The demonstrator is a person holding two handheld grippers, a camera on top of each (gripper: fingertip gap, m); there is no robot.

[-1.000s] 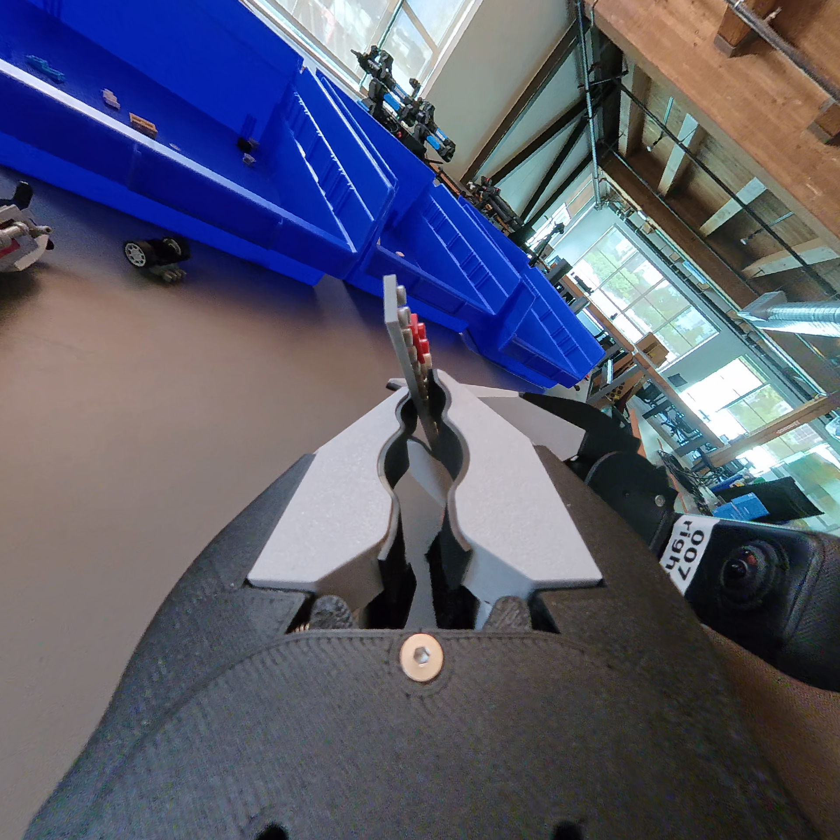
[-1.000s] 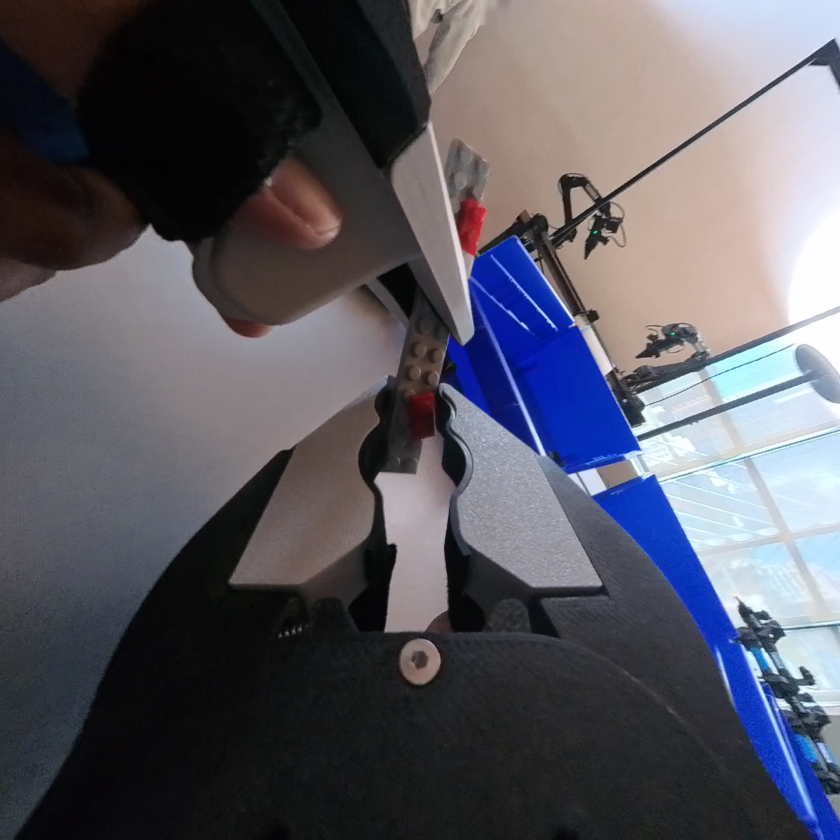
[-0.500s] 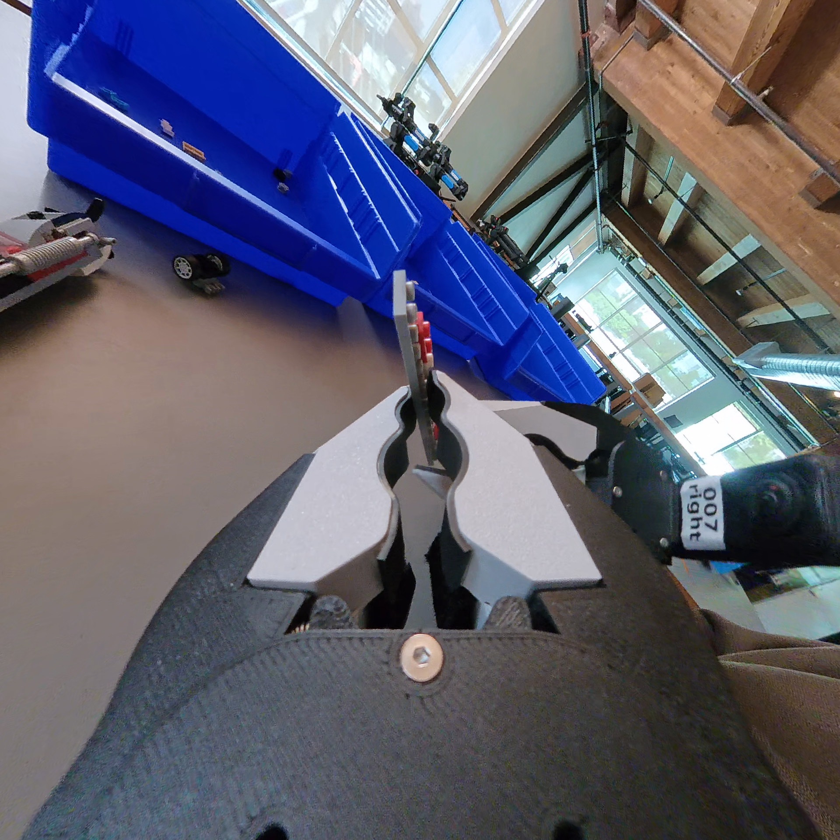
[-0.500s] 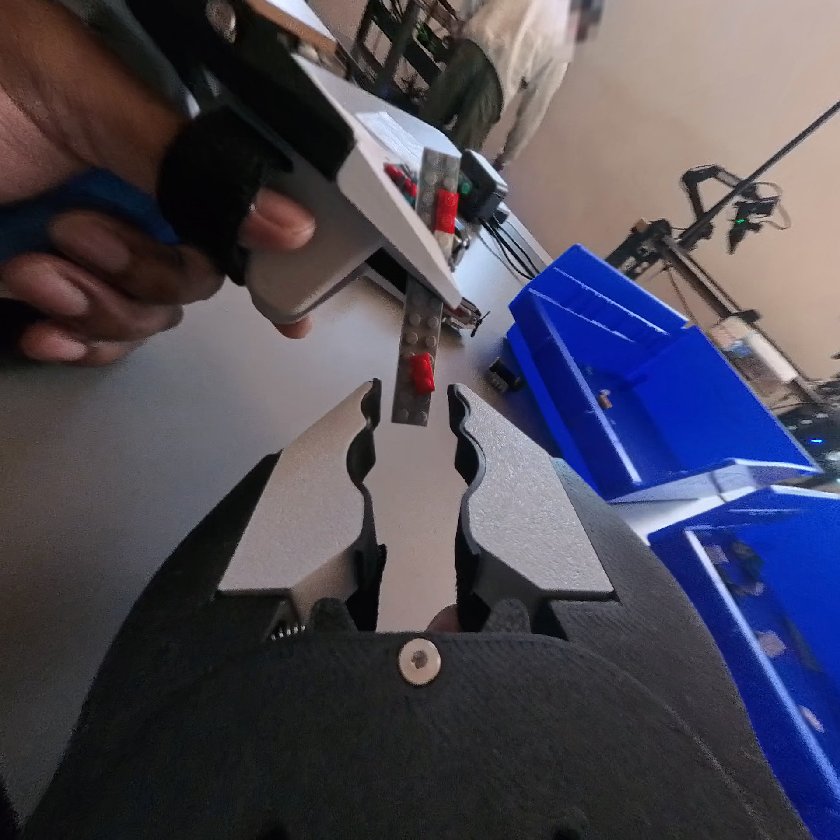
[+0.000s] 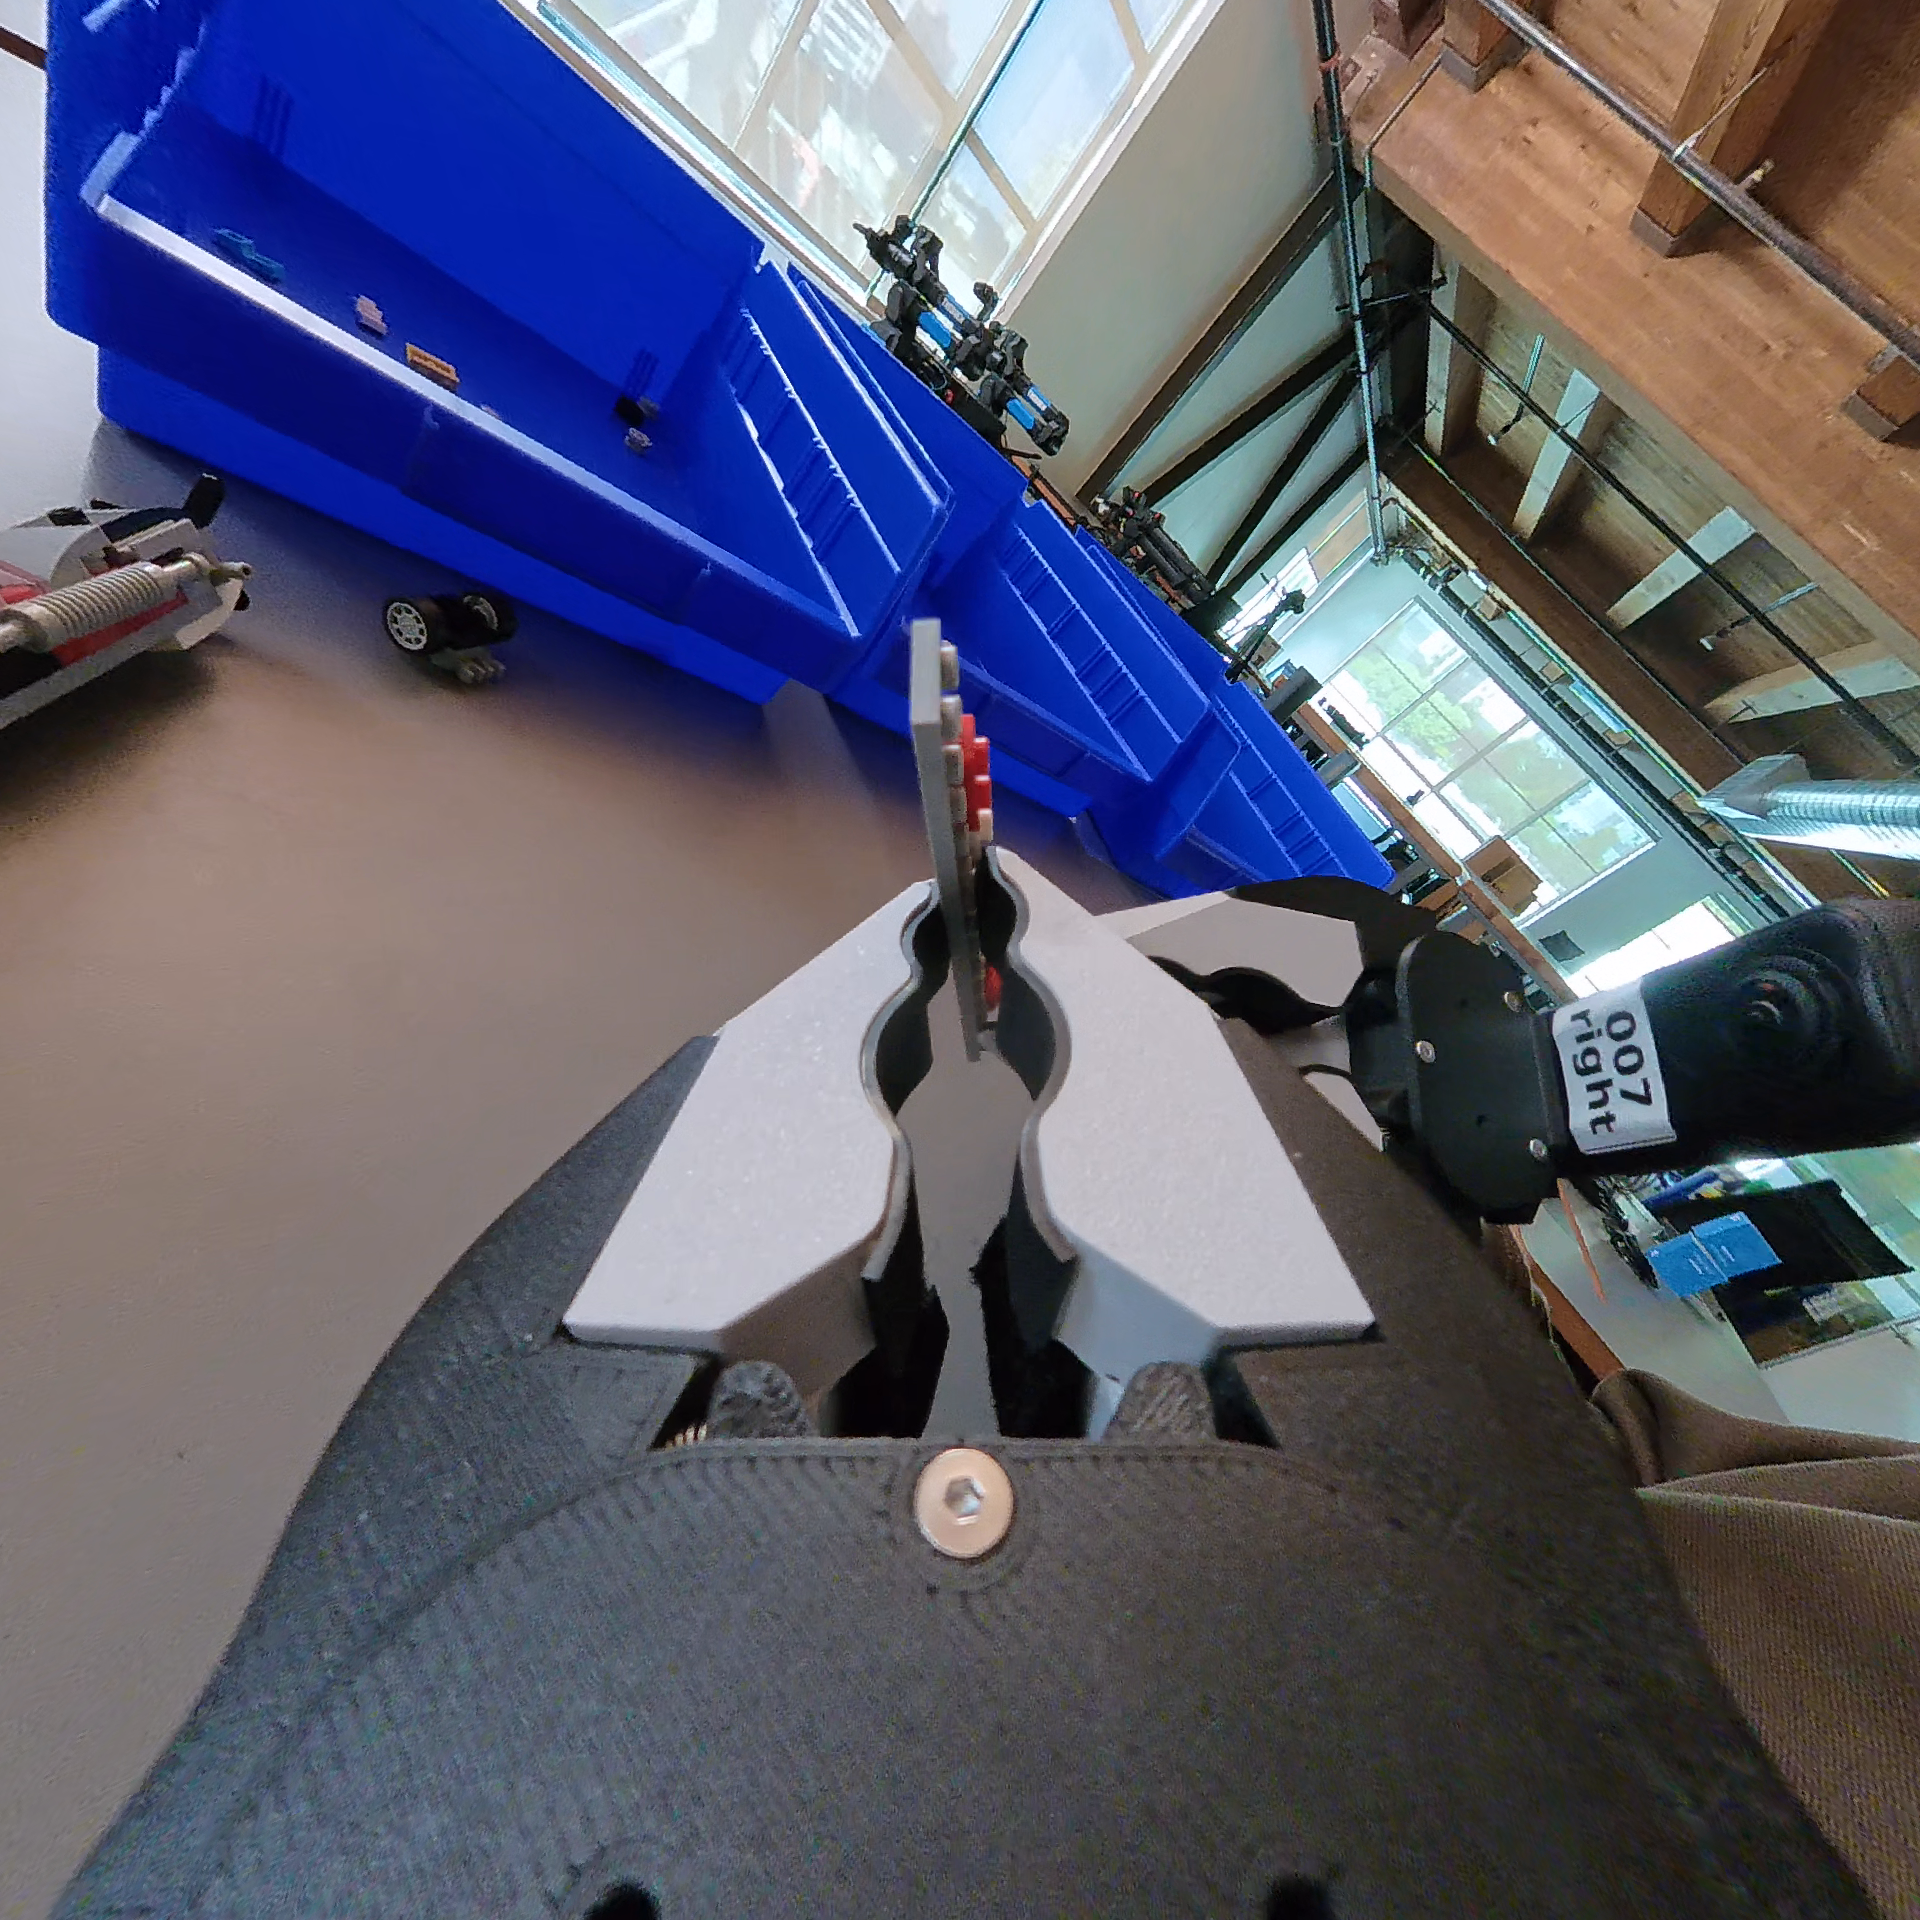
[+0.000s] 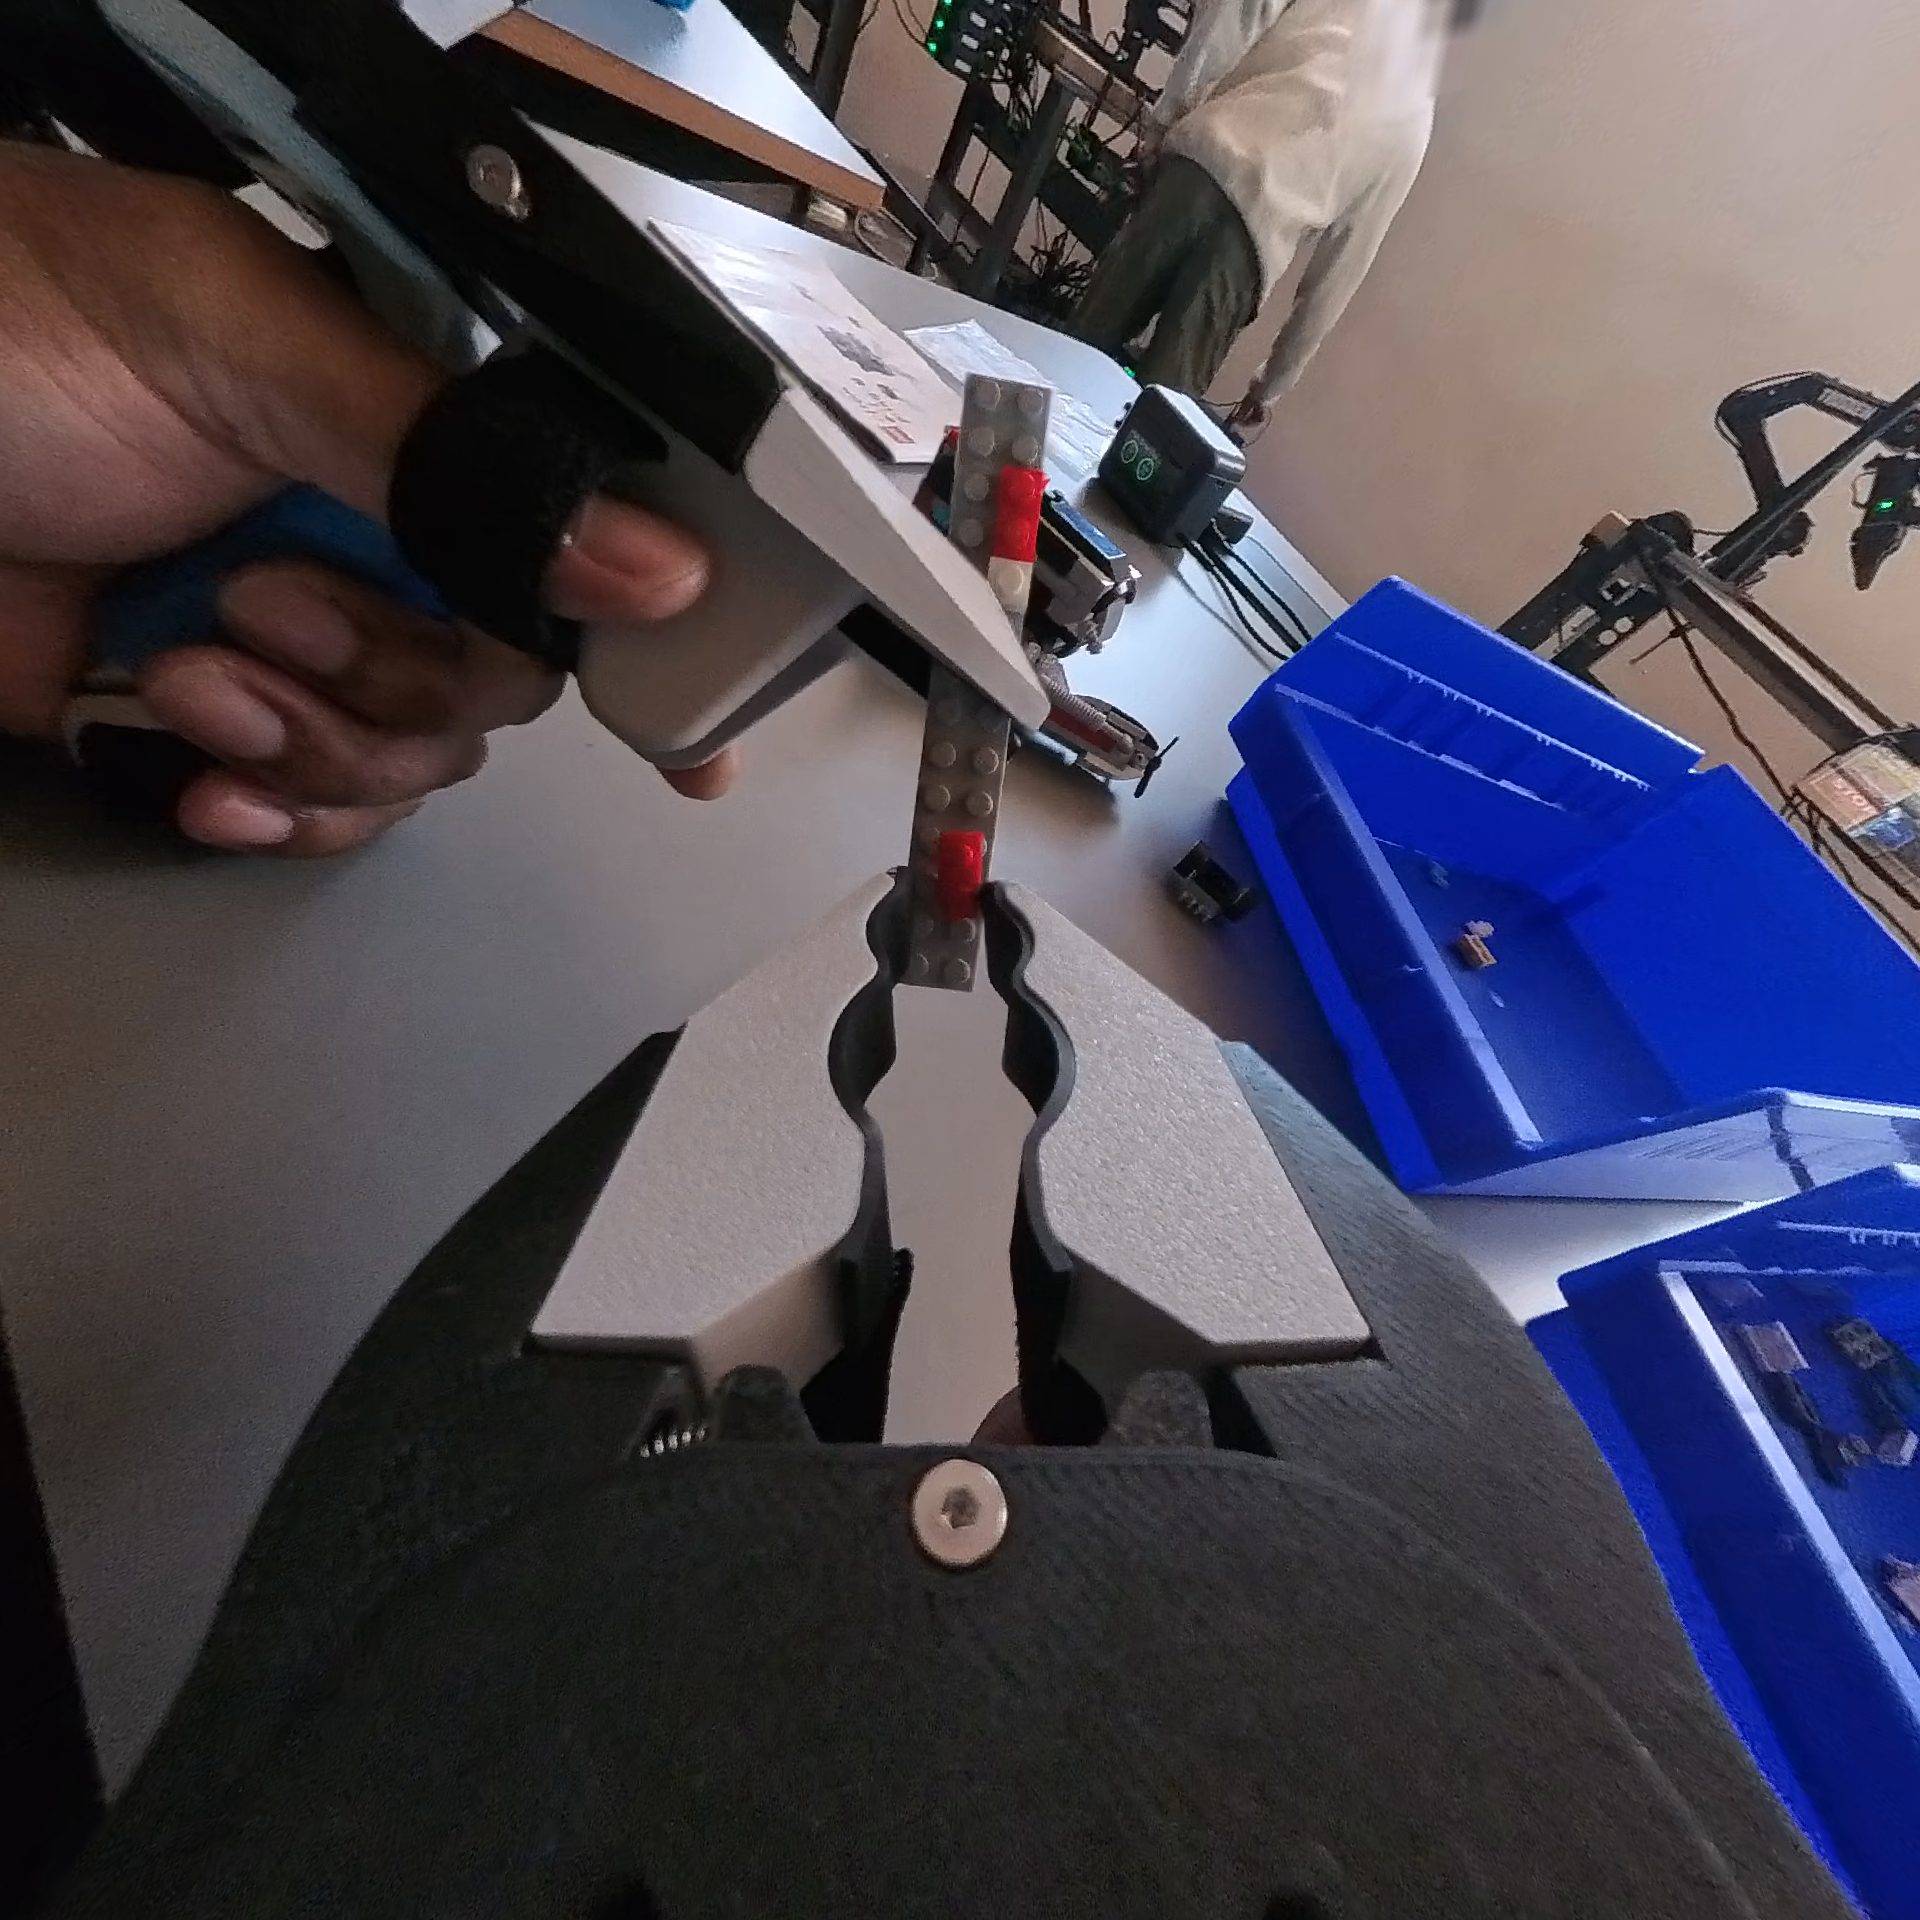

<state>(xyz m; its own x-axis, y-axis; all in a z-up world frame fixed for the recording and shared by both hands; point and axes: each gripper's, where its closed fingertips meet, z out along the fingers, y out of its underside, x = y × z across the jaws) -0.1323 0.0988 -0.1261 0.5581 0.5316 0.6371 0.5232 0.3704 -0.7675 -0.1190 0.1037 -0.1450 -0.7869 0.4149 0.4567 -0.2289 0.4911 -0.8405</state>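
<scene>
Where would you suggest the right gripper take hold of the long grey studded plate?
At the grey plate's free lower end, below the left gripper, closing across its narrow width. That end juts out unobstructed, just past the small red piece, and its parallel edges suit the pads.

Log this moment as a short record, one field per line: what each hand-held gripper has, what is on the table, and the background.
Left hand-held gripper: shut on a long grey studded plate carrying small red pieces, gripped mid-length.
Right hand-held gripper: closed on the grey plate's lower end, beside a red piece.
Hand: grips the left tool's handle.
Table: grey; wheel assembly, partly built model.
Bins: blue, holding a few small parts.
Background: a person stands by a far table.
</scene>
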